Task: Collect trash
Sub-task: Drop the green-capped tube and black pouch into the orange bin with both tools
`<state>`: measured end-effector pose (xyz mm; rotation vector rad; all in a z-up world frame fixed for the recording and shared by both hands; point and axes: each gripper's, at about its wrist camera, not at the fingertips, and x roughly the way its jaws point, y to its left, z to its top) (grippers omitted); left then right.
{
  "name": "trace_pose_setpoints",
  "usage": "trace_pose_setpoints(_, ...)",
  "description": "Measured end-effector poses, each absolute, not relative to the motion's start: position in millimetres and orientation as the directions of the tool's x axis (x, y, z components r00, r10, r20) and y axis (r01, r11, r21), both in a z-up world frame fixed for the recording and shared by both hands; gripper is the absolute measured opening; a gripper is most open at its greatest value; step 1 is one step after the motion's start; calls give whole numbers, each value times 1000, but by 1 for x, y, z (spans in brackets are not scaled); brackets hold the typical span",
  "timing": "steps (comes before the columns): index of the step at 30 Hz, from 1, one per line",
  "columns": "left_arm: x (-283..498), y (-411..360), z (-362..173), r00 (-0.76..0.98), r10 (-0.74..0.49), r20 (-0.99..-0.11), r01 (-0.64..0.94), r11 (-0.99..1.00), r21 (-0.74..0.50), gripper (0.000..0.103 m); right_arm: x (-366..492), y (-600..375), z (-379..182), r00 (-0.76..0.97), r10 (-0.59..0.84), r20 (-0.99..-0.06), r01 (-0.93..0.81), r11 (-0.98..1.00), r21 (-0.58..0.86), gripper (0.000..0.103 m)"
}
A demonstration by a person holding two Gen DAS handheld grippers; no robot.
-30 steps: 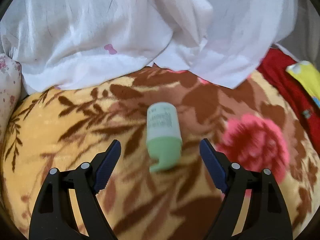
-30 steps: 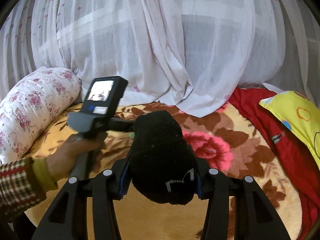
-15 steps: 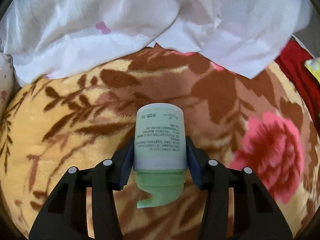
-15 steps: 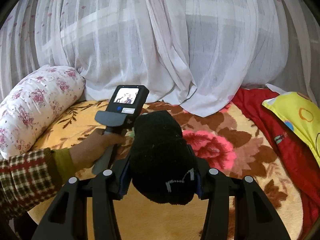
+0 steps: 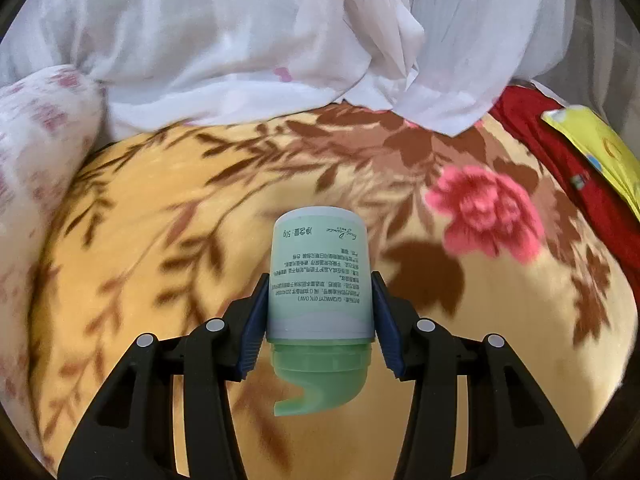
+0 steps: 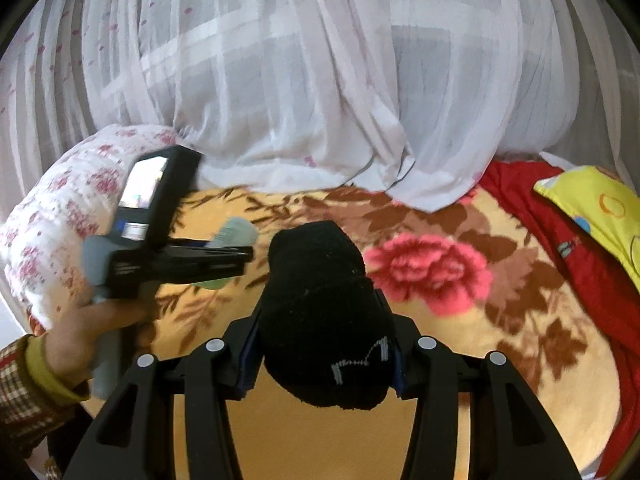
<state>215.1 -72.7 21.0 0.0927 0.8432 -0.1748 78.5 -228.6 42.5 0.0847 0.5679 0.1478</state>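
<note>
L tongs (image 5: 319, 312) clamped on a pale green bottle (image 5: 319, 280), blue pads (image 5: 256, 324) pressing both sides of its body; bottle lies along the fingers, flat base pointing away, darker green cap w/ curved spout toward the camera, printed label upside down in the L wrist view. Bottle is held above the floral blanket (image 5: 160, 220) (yellow w/ brown leaves + pink flower (image 5: 486, 212)) that covers the bed. R tongs (image 6: 320, 336) shut around a black sock (image 6: 320, 312), bunched into a lump, small grey stitching near its lower edge; the sock fills the gap between the fingers. In the R wrist view the L hand (image 6: 86, 332), plaid sleeve w/ yellow cuff, grips the L tool's handle, its small screen lit, and the green bottle shows blurred at that tool's tip, left of the sock. Behind the bed: white sheer curtain (image 6: 320, 80) w/ pink specks, its hem resting on the blanket. Floral pillow (image 6: 64, 208) at the left edge, red cloth (image 6: 568, 248) at right w/ a yellow cushion (image 6: 596, 204) on it.
</note>
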Motion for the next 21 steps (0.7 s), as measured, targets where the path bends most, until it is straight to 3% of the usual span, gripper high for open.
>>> trace_pose_setpoints(11,63,-18,16,632,-166,-757,225,974,-26,47,2,-177,24,743,276,-610,-226,961,160,49)
trace_pose_setpoints(21,-31,-23,-15,548,-249,-799,350,935,-52,47,-50,-142,-20,585,355,-729,-316,928,199,49)
